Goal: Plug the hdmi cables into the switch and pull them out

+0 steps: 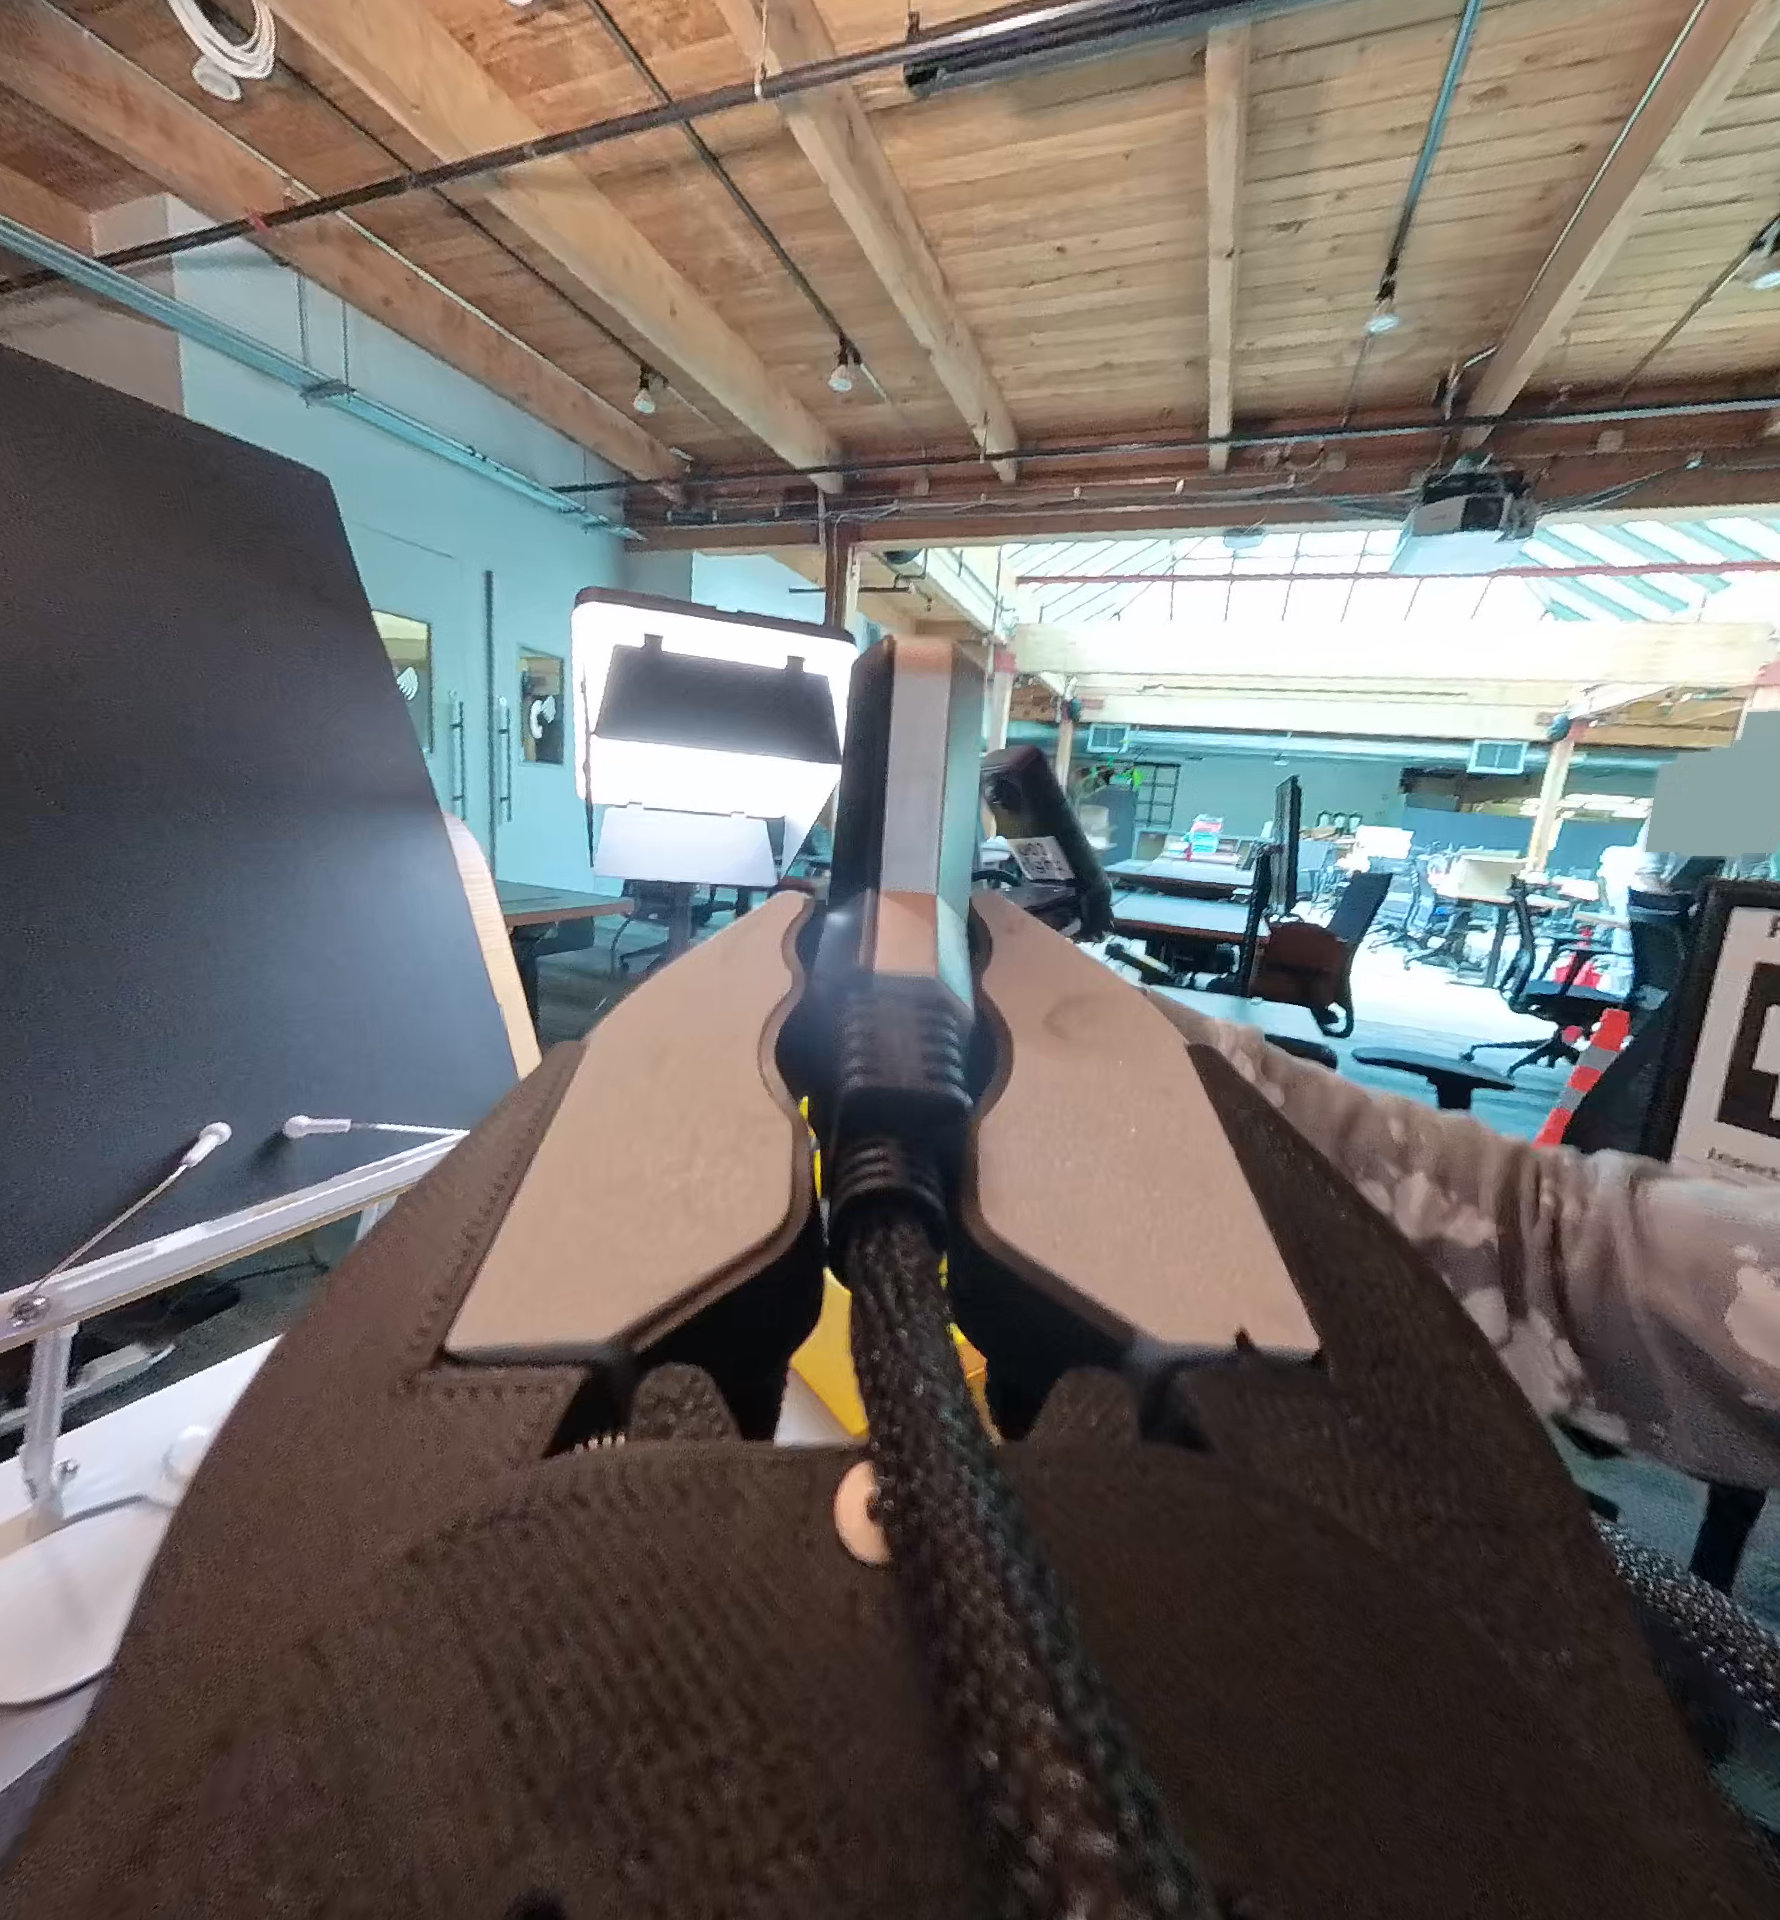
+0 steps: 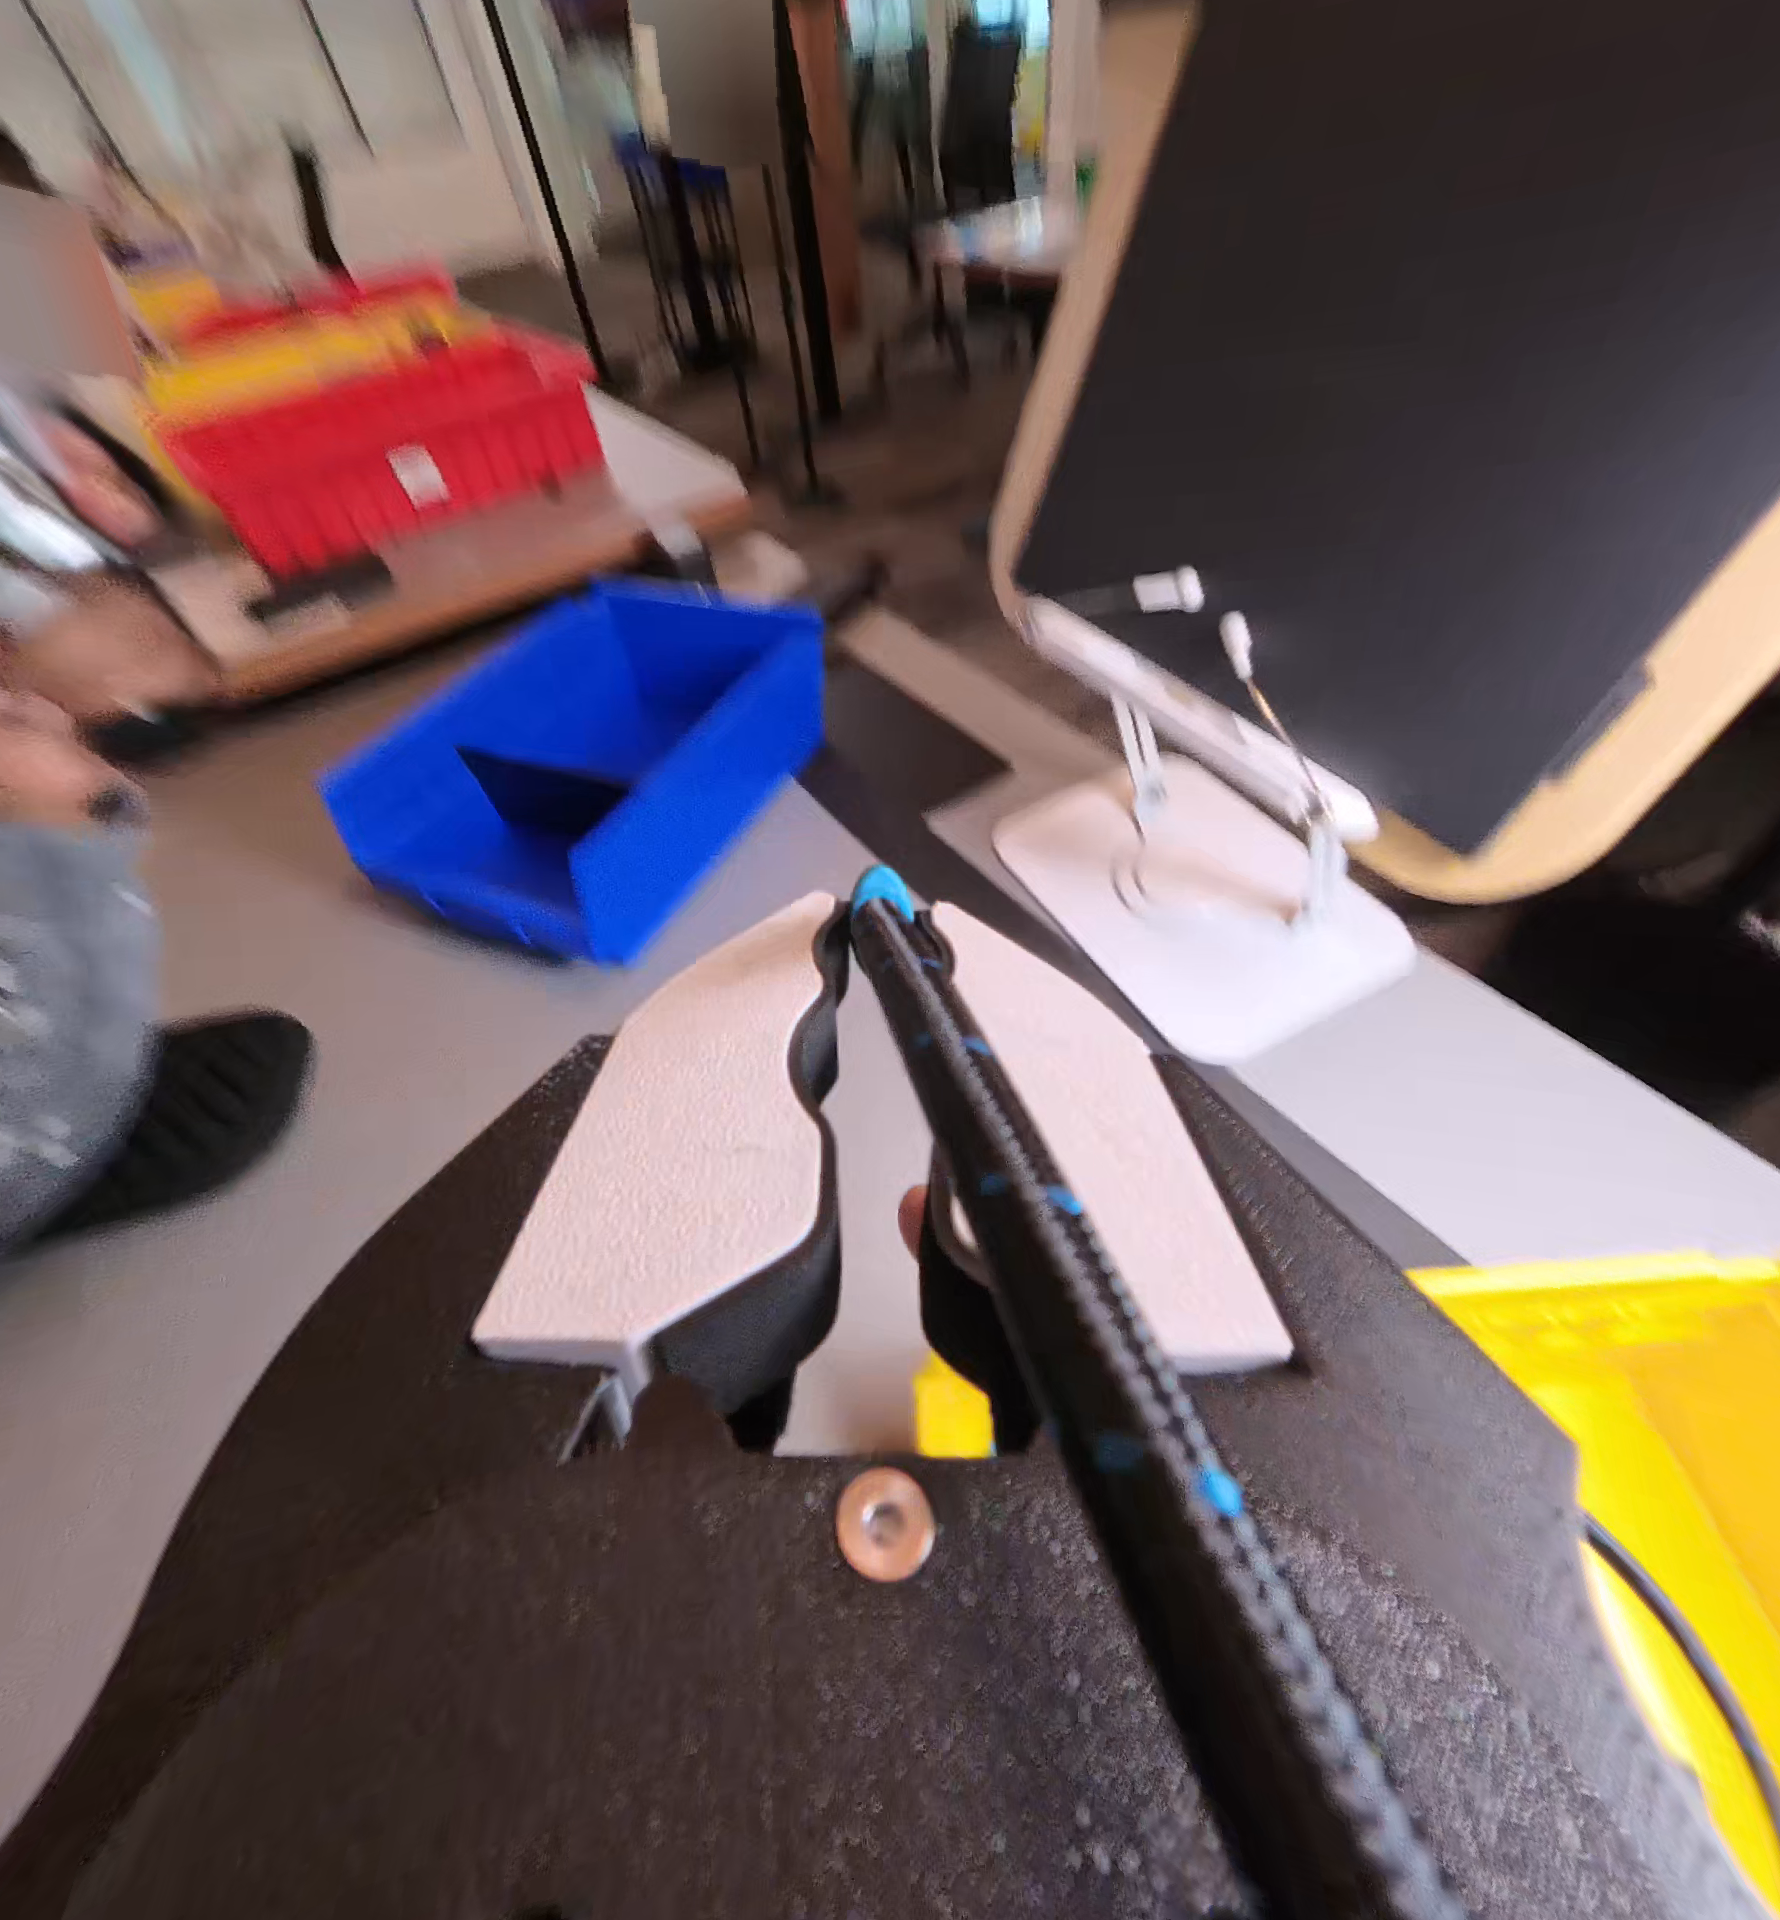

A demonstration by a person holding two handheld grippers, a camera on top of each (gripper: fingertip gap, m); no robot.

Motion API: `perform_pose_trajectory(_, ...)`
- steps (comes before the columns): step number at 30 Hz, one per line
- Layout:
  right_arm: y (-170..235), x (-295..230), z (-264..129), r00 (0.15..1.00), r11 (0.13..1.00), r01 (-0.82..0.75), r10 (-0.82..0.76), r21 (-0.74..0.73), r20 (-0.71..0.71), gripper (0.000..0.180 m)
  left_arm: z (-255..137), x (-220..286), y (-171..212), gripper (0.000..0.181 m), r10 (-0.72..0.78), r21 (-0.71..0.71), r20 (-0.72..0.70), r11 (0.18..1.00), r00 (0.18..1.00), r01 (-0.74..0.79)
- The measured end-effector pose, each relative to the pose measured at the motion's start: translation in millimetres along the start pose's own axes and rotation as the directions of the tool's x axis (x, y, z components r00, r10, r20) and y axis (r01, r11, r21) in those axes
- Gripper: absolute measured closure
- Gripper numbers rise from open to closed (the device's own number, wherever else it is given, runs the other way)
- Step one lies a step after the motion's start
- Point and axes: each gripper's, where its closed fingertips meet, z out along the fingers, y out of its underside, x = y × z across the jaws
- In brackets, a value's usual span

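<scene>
Between the grey pads of the left gripper (image 1: 891, 971) a black braided HDMI cable (image 1: 927, 1382) is clamped at its ribbed plug, the jaws drawn nearly together around it. A slim black-and-silver box, taken to be the switch (image 1: 901, 790), stands straight out beyond the plug and is raised toward the ceiling; whether the plug is fully seated in it cannot be told. In the right gripper (image 2: 881, 920) a second cable (image 2: 1094, 1247), black with blue flecks and a blue tip, is pinched right at the fingertips, the jaws closed on it.

For the step in hand, judged to be mating or parting plug and switch, the pull or push is best kept straight along the plug's axis, with no twisting, and the grip held on the ribbed plug, not the braid.

A pale grey table (image 2: 366, 1039) is seen below, with a blue bin (image 2: 595, 769) toward its far edge, a yellow bin (image 2: 1675, 1434) at the near right and a white stand (image 2: 1208, 914) by the right edge, before a black board (image 2: 1468, 395). A wooden-beamed ceiling (image 1: 1073, 208) and a lit lamp panel (image 1: 704, 748) mark an open office.
</scene>
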Motion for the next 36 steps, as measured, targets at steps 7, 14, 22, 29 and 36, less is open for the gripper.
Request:
perform_pose_trajectory(7, 139, 43, 22, 0.993, 0.894, -0.109, 0.082, -0.434, -0.080, 0.168, 2, -9, 15, 0.156, 0.102, -0.125, 0.079, 0.988, 0.992, -0.092)
perform_pose_trajectory(14, 198, 27, -3, 0.964, 0.768, -0.263, 0.230, -0.584, -0.131, 0.165, 12, -25, 56, 0.156, 0.214, -0.326, 0.134, 0.932, 0.968, -0.161)
perform_pose_trajectory(22, 222, 9, -44, 0.985, 0.670, -0.150, 0.037, -0.727, -0.170, 0.153, 27, -30, 106, 0.156, 0.350, -0.524, 0.121, 0.817, 0.929, -0.239)
perform_pose_trajectory(29, 96, -78, -25, 0.991, 0.952, 0.136, -0.135, -0.274, 0.023, 0.153, 41, -40, 150, 0.156, 0.611, -0.685, 0.086, 0.609, 0.787, -0.399)
perform_pose_trajectory(36, 48, -101, -3, 0.715, 0.706, 0.662, -0.695, -0.251, -0.072, 0.138, 58, -11, 184, 0.156, 0.659, -0.710, -0.060, 0.500, 0.750, -0.496)
